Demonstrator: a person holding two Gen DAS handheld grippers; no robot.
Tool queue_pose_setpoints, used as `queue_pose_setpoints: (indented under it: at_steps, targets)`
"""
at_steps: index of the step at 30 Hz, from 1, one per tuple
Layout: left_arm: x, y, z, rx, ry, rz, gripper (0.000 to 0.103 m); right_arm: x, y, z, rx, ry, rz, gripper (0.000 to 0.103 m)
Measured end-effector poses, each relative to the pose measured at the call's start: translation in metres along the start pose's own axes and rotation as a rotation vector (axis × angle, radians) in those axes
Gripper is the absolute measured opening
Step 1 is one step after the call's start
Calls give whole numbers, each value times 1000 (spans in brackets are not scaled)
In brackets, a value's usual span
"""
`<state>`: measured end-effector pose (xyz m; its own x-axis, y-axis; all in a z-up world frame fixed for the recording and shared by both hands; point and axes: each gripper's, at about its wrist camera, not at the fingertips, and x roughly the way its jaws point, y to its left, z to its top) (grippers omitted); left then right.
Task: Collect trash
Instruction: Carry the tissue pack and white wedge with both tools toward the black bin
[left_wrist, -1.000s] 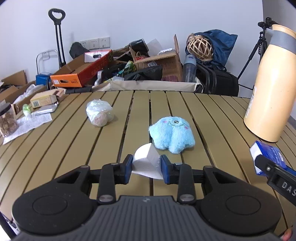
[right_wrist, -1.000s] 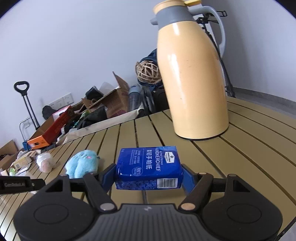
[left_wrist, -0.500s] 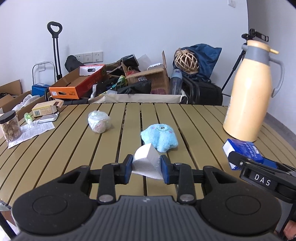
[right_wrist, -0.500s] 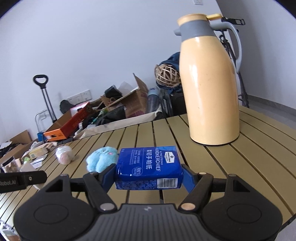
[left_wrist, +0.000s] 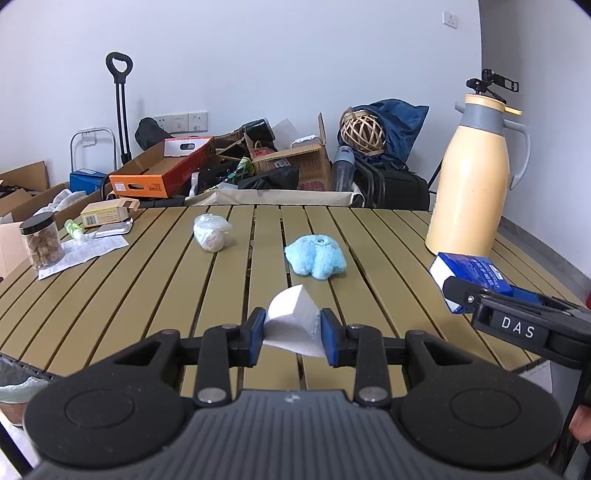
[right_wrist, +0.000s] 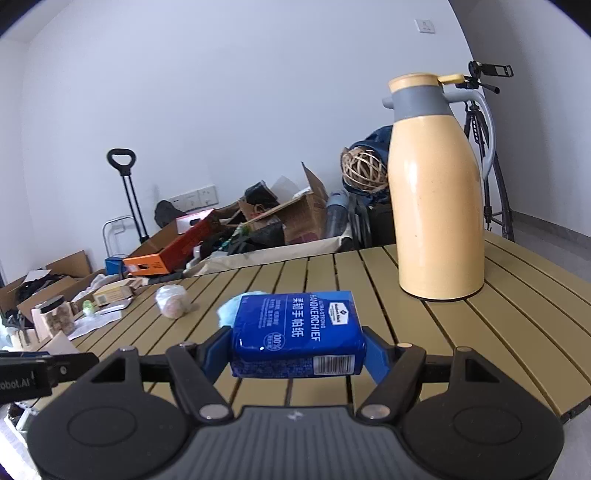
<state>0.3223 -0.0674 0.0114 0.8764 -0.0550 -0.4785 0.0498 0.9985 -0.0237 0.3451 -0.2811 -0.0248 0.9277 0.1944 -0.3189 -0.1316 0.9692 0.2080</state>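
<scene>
Both tools have drawn back from the yellow thermos jug (left_wrist: 476, 181), which looks smaller than a second ago, while their grips are unchanged. The left tool (left_wrist: 292, 326) clamps a white foam chunk (left_wrist: 293, 319) above the bench (left_wrist: 147, 288), nearer than the blue plush toy (left_wrist: 316, 254). Right of the jug's base, the right tool (right_wrist: 297, 354) pinches a blue tissue pack (right_wrist: 295, 332) reading "ULTRA-STRONG HANDKERCHIEF" and "100%"; that tool's side reads "DAS".

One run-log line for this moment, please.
left gripper: shut on white foam chunk | right gripper: shut on blue tissue pack | both above table
</scene>
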Motion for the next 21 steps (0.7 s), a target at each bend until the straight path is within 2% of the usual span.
queue_pose_setpoints:
  at_steps: [11,21]
  targets:
    - [-35,11,-33,3,13,9,33,-43,31,-34,-86,8,43,72]
    - [-50,22,-72,12,73,27,33,-66,47,-78,-160,99,49,72]
